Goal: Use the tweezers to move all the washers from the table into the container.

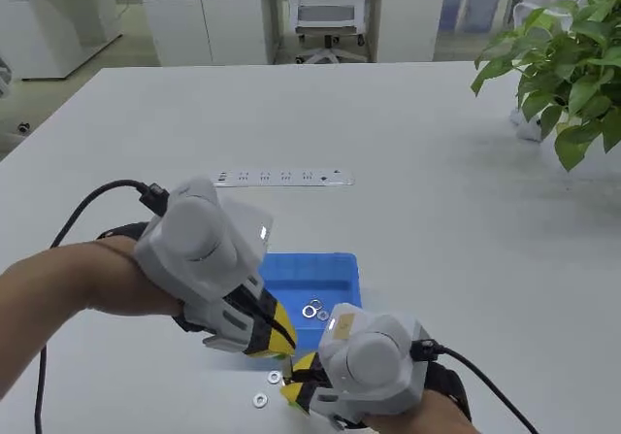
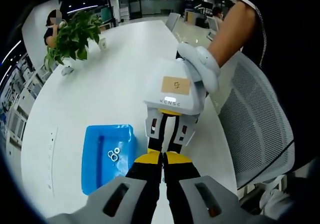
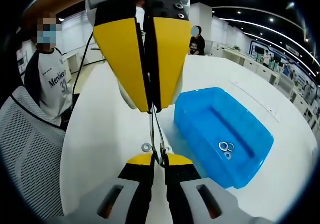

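Both grippers met low near the near edge of the desk (image 1: 408, 143), jaws facing each other. I had the left gripper (image 3: 151, 106) pinched shut on one end of the tweezers (image 3: 155, 134). The right gripper (image 3: 152, 160) was closed on the other end, where the two thin legs converge. I couldn't tell which end was the working tip. Holding it from both sides reads to me as a regrip or handover, to seat the thin tool squarely before any picking. It is so thin that it could easily twist in one pair of jaws alone.

The blue container (image 3: 200, 126) sat just beyond the grippers, close enough that each carry would be short. Three washers in the container (image 3: 225, 147) lay clustered on its floor. The loose washers (image 1: 268, 388) lay on the desk between the container and the near edge, right under the grippers; I saw two in the head view. One loose washer (image 3: 146, 147) sat just beside the tweezers in the right gripper view.

My read: the task is partly done, with at least two left to move. Next move needs one gripper to let go and the tweezers aimed down at the nearest washer. Risk: flat washers slip on the smooth top.
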{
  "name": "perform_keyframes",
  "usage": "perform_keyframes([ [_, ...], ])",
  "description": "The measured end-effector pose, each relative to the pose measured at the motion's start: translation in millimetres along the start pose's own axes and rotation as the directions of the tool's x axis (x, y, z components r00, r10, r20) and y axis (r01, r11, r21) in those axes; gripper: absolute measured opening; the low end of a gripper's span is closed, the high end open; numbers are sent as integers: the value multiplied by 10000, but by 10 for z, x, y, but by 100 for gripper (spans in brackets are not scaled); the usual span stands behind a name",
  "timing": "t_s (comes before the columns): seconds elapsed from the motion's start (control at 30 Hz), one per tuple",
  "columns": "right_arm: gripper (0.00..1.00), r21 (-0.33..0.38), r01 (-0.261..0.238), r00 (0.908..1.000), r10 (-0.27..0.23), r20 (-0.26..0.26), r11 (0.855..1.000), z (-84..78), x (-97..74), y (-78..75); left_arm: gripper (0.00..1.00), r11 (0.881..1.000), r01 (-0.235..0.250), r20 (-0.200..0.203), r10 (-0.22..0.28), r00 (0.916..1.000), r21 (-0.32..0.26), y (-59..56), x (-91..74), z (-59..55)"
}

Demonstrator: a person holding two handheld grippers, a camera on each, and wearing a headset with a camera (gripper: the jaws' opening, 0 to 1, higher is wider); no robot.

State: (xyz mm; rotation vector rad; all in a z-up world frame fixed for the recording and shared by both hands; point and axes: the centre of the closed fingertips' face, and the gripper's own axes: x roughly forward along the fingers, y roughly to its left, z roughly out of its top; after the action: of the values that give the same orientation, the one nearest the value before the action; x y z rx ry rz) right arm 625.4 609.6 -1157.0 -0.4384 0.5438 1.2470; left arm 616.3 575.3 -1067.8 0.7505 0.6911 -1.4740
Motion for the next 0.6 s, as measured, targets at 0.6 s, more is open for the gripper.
perform_keyframes([
  [0.6, 9, -125, 153, 9993, -149, 334, 9998, 328, -216, -76, 4, 9994, -26, 30, 25, 10000, 333, 43, -292, 243],
])
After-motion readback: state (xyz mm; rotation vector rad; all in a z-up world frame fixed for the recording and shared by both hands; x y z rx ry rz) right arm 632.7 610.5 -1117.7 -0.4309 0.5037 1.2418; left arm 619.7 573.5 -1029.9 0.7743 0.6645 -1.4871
